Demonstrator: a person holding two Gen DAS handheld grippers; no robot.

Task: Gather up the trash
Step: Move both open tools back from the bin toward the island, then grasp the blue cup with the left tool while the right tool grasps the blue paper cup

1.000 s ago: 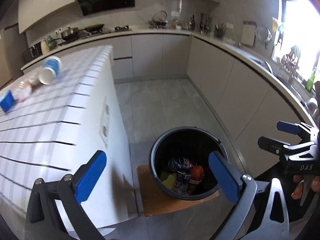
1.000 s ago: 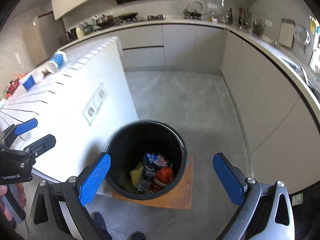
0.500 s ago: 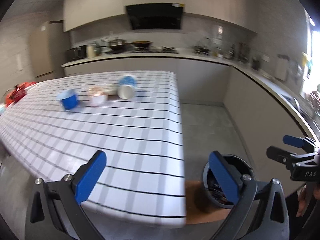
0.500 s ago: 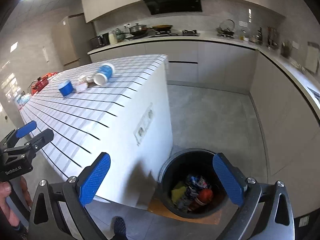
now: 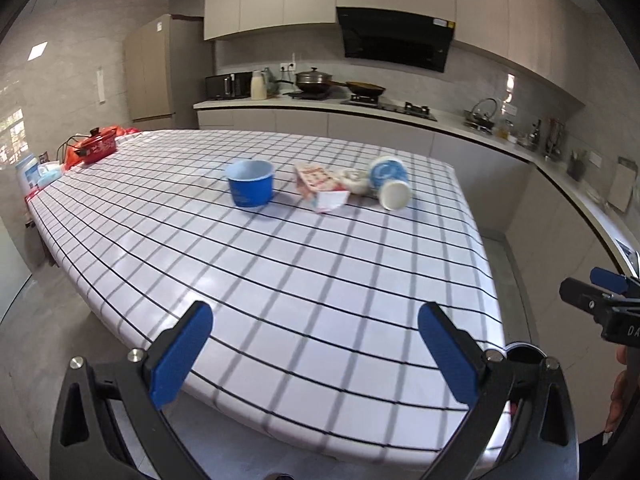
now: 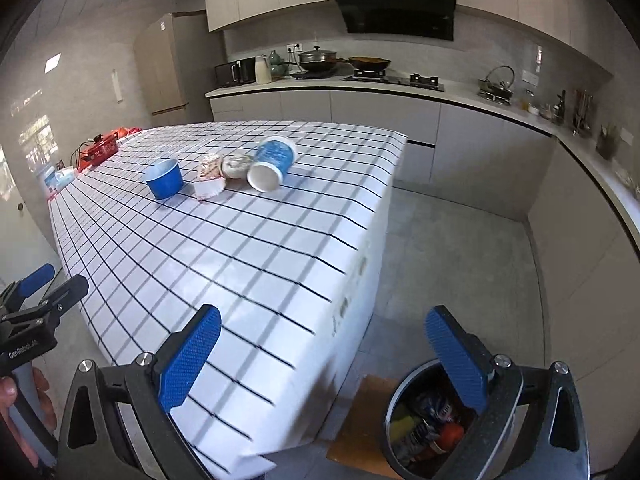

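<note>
Trash [image 5: 324, 186] well inside table edge [image 5: 478, 240]

A red lidded pot [image 5: 96, 145] sits at the far left end of the checked tablecloth [image 5: 304, 280], left of centre in the frame. Along the back counter [image 5: 400, 110], upper centre, stand a black microwave [image 5: 228, 86], a cream jug [image 5: 258, 85], a lidded steel pot [image 5: 314, 79] and a frying pan [image 5: 365, 88]. A black range hood [image 5: 396, 38] hangs above them. A kettle [image 5: 485, 111] stands further right, and a tall fridge [image 5: 154, 74] fills the upper left.
</note>
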